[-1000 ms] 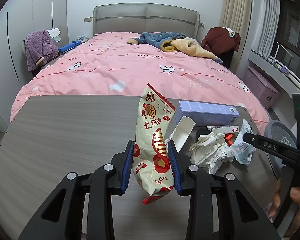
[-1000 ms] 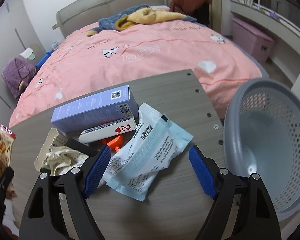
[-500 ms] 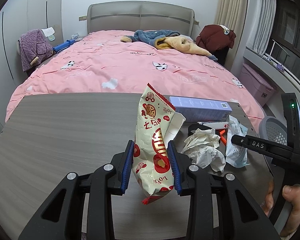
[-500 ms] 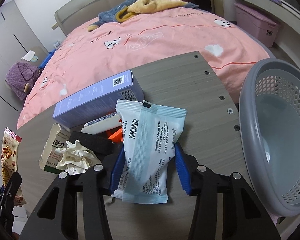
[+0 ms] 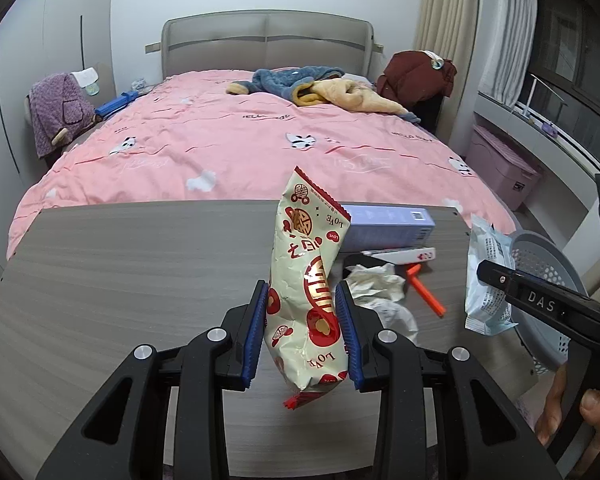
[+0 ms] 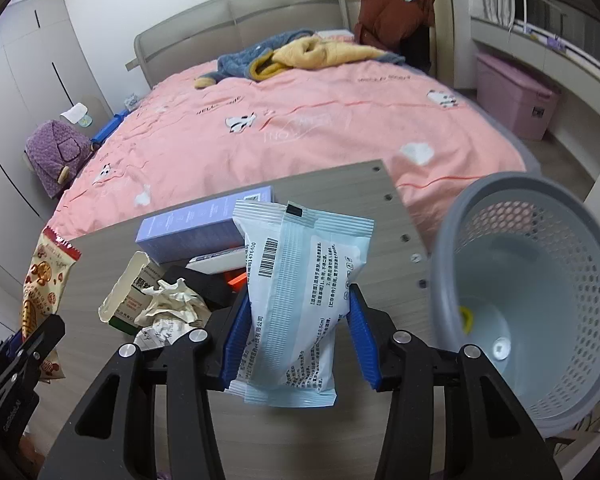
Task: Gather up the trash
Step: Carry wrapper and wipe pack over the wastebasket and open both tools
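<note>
My left gripper (image 5: 302, 300) is shut on a cream and red snack bag (image 5: 308, 264) and holds it upright above the grey wooden table (image 5: 120, 272). A pale blue sealed packet (image 6: 300, 264) with a barcode stands between the blue pads of my right gripper (image 6: 298, 300), which is shut on it and holds it clear of the table. To the right, beside the table's edge, stands a grey mesh basket (image 6: 572, 280) with a small yellow bit at its bottom. The left wrist view also shows the packet (image 5: 486, 280) near the basket (image 5: 540, 256).
On the table lie a purple box (image 6: 204, 224), a playing-card box (image 5: 400, 255), an orange stick (image 5: 424, 292), crumpled paper (image 6: 172, 304) and a torn carton (image 6: 128, 292). A pink bed (image 5: 240, 148) lies behind. A hand (image 5: 580, 412) grips the right tool.
My right gripper closed on the pale blue packet and lifted it off the table, toward the basket. The left gripper, still holding the snack bag, shifted slightly.
</note>
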`<state>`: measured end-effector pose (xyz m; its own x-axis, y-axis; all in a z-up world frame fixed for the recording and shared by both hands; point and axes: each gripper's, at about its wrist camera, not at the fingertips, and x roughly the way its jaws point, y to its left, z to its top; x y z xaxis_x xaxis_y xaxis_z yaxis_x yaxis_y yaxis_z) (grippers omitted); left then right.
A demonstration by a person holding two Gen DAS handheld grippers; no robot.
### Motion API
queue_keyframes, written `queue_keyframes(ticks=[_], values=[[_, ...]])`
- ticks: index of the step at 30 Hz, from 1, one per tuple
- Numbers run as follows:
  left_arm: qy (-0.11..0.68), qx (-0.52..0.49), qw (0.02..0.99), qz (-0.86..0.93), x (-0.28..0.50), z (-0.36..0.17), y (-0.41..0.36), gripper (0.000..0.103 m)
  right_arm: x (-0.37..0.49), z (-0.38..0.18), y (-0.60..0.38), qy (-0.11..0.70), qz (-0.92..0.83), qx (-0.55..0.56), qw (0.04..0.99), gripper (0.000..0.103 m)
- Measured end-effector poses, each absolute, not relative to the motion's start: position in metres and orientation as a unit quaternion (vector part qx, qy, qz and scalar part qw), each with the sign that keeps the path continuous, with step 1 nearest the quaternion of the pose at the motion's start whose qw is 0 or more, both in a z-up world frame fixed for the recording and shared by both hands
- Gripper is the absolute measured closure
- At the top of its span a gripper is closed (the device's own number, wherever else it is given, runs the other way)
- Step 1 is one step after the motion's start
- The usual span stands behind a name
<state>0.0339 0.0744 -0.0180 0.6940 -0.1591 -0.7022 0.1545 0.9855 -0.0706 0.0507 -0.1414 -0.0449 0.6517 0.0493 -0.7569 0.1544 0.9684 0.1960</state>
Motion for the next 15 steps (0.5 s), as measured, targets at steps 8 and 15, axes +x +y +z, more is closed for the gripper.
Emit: queue_keyframes(ticks=[8,15], values=[[0.382,0.028,0.914,-0.135,0.030,-0.015,0.017,0.070,0.027,-0.036,-0.183,0.395,-0.057,0.120,0.909,0.057],[0.383,0.061,0.901,-0.197,0.032,-0.015,-0.054,0.070,0.003,-0.035,-0.244,0.380,-0.108,0.127,0.910,0.057]])
